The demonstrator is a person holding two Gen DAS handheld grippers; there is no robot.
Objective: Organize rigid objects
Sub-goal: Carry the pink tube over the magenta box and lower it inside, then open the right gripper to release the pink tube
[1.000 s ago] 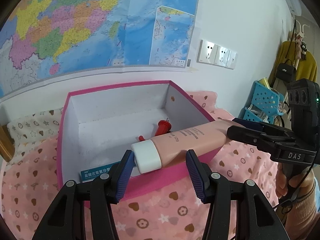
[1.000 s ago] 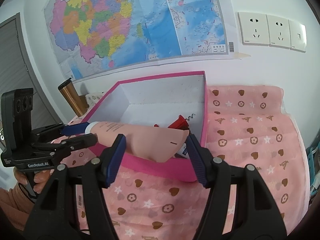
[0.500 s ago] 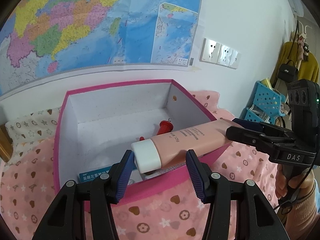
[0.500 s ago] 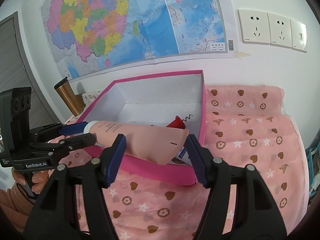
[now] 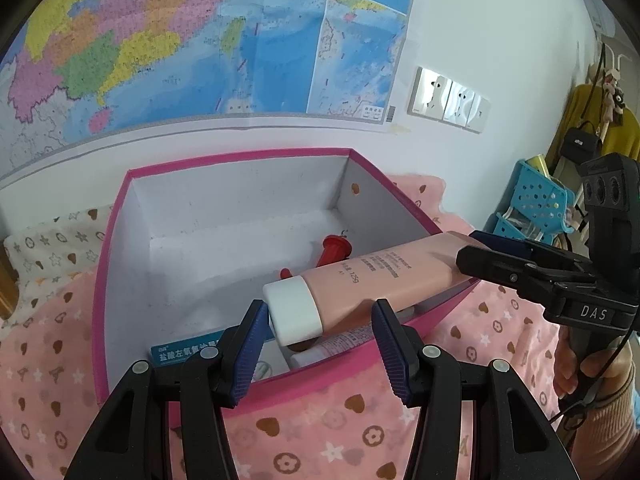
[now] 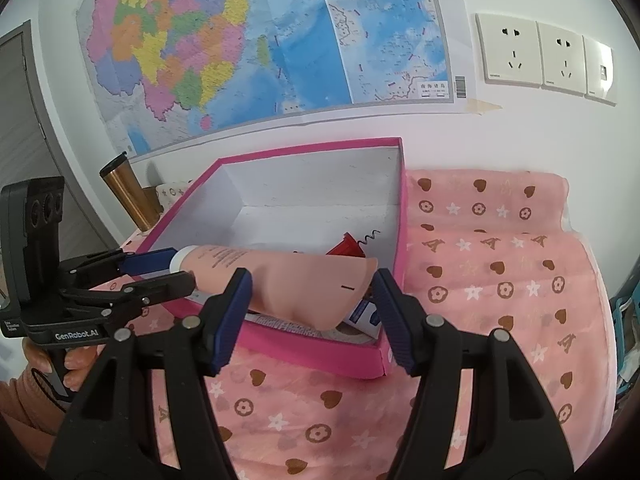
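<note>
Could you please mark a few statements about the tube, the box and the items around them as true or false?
1. The right tongs grip the pink plastic tube with a white cap at its flat crimped end. True.
2. The tube lies on the floor of the pink cardboard box with a white inside. False: it is held above the box, with the left tongs at its cap end.
3. The red-handled corkscrew is inside the box. True.
4. The copper-coloured metal tumbler stands inside the box. False: it stands outside, near the wall.
</note>
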